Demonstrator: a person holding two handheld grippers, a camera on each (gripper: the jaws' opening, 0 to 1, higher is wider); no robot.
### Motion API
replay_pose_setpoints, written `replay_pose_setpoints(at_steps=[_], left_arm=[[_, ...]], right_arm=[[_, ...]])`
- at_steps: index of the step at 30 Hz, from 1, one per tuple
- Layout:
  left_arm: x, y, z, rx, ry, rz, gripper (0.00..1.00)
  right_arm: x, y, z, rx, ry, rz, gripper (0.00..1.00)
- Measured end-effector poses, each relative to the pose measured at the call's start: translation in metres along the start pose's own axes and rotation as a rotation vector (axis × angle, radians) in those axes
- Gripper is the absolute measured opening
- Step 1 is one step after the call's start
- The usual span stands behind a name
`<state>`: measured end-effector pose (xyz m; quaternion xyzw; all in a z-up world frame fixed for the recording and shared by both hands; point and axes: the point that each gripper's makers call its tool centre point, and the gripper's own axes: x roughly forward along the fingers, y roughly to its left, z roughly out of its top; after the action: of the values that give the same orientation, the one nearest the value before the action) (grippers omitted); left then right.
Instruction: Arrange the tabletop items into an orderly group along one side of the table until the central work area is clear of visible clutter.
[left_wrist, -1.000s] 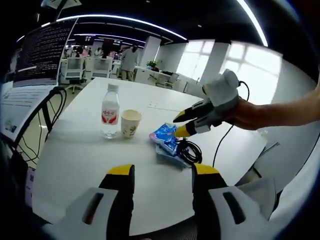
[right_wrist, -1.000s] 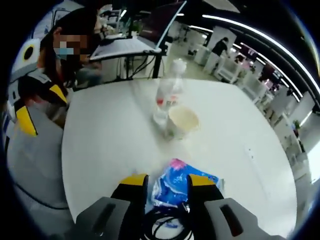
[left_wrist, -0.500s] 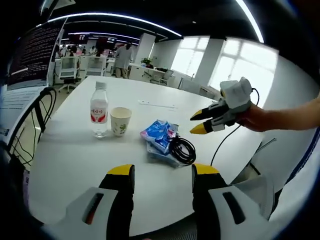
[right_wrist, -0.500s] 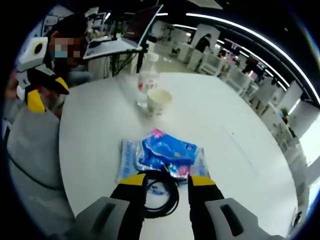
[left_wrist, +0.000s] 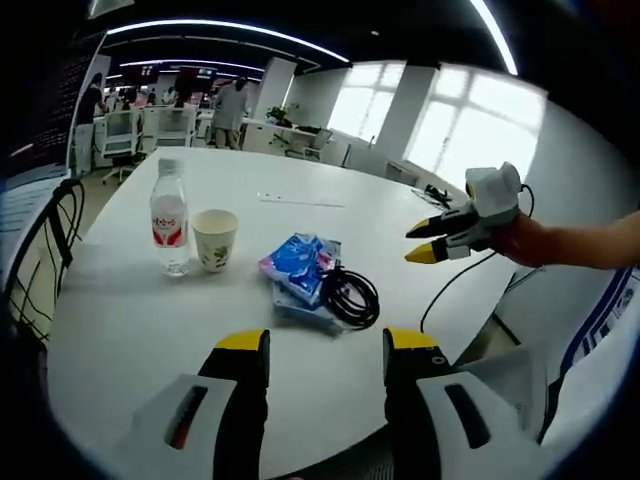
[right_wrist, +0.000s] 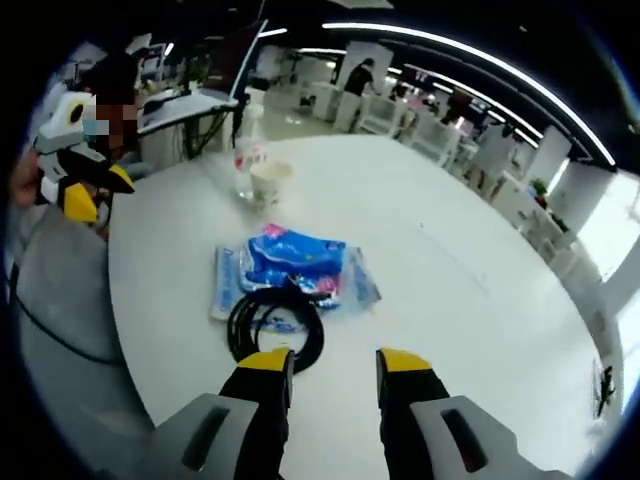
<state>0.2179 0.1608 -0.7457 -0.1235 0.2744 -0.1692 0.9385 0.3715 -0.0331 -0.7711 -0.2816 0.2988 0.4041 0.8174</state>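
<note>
Both my grippers, left (left_wrist: 325, 345) and right (right_wrist: 336, 365), hovered released above the tabletop (left_wrist: 130, 320). Blue packets (right_wrist: 295, 265) and coiled cable (right_wrist: 272, 325) lay mid-table; gathering them beside the bottle (left_wrist: 169, 215) and cup (left_wrist: 214, 238) probably came next.

You have a round white table (left_wrist: 130, 320) in front of you. On it a water bottle (left_wrist: 169, 216) stands upright just beside a paper cup (left_wrist: 214, 238). Near them lie blue packets (left_wrist: 298, 268), perhaps wipes, with a coiled black cable (left_wrist: 350, 296) resting partly on them.
</note>
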Motion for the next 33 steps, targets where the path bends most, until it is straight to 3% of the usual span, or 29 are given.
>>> replay_pose_setpoints(at_steps=[11,26,33], left_arm=[[0.015,-0.009,-0.002,0.026,0.04,-0.029,0.43],[0.025,-0.017,-0.01,0.018,0.069,-0.033,0.43],[0.03,-0.016,-0.007,-0.017,0.051,-0.018,0.42]], right_arm=[[-0.019,-0.019,-0.036,0.156,-0.009,-0.062,0.31],[-0.035,0.0,-0.075,0.319,-0.014,-0.078,0.35],[-0.039,0.007,-0.083,0.38,-0.018,-0.085,0.36]])
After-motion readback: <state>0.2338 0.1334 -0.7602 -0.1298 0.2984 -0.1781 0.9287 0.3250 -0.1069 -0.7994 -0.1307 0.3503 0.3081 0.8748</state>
